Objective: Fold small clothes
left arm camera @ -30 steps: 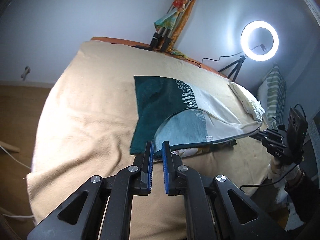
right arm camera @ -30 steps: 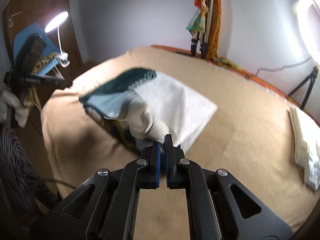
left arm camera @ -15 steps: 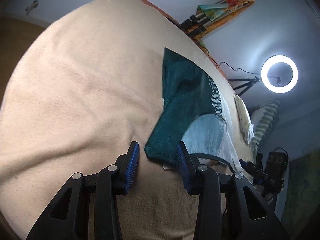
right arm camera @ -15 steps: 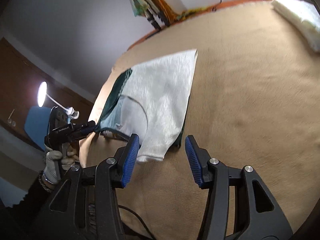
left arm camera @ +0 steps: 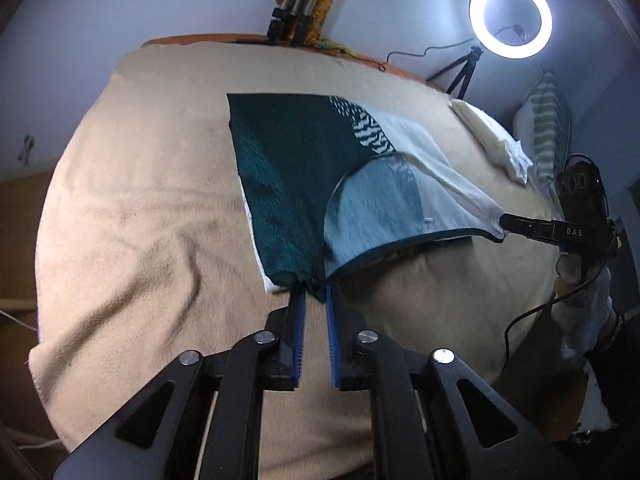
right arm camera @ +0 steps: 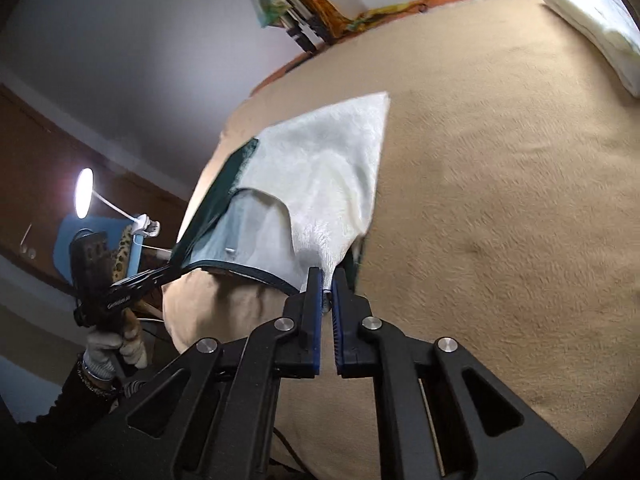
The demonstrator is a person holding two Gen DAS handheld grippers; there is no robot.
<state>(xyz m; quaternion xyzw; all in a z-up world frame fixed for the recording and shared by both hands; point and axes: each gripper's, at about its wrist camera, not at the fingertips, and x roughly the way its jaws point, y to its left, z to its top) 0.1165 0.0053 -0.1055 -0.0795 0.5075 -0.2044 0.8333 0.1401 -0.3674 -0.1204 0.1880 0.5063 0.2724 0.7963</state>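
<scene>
A small green-and-white garment (left arm camera: 304,184) lies on the beige blanket (left arm camera: 152,208), its near edge lifted. My left gripper (left arm camera: 313,292) is shut on its dark green near corner. My right gripper (right arm camera: 327,280) is shut on its white near corner; it also shows in the left wrist view (left arm camera: 510,224), holding the cloth taut at the right. The garment's white side (right arm camera: 332,160) faces the right wrist view, where the left gripper (right arm camera: 166,270) pinches the far corner. Its pale inside shows under the raised hem.
A folded white cloth (left arm camera: 492,140) lies at the blanket's far right, also in the right wrist view (right arm camera: 596,20). A ring light (left arm camera: 510,16) on a tripod and a striped pillow (left arm camera: 550,132) stand beyond. A desk lamp (right arm camera: 86,198) and blue chair are at left.
Half a second ago both grippers were open beside the garment's near corners. Now each has shut on a corner and lifted the near edge off the blanket.
</scene>
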